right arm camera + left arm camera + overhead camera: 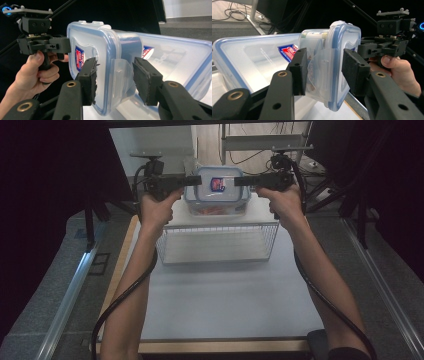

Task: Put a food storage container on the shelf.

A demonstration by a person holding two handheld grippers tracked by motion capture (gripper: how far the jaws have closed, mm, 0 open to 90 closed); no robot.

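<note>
The clear lidded container (pixel 216 190), blue-rimmed and carrying a red and blue label, is seen just beyond the far rim of the white wire basket (pixel 218 242), at the far end of the tabletop (pixel 220 300); whether it rests there or is carried slightly clear cannot be told. The left claw (pixel 196 180) is set at the container's left end and the right claw (pixel 239 180) at its right end. In the left gripper view the left claw (pixel 324 70) is seen straddling a side latch flap and the lid's rim, with gaps visible at the pads, so it is judged parted and not yet clenched; in the right gripper view the right claw (pixel 115 80) stands likewise, released around the opposite flap. The approach is therefore judged done, while the clamping and whatever lift or latch work follows is left. Reddish contents are glimpsed through the container's wall. Open room lies on the near side of the basket, where bare tabletop stretches toward the person; the basket itself stands empty. Beyond the container, a frame and cables crowd the space, and dark drapes close both sides, so movement toward the basket is judged freest.
</note>
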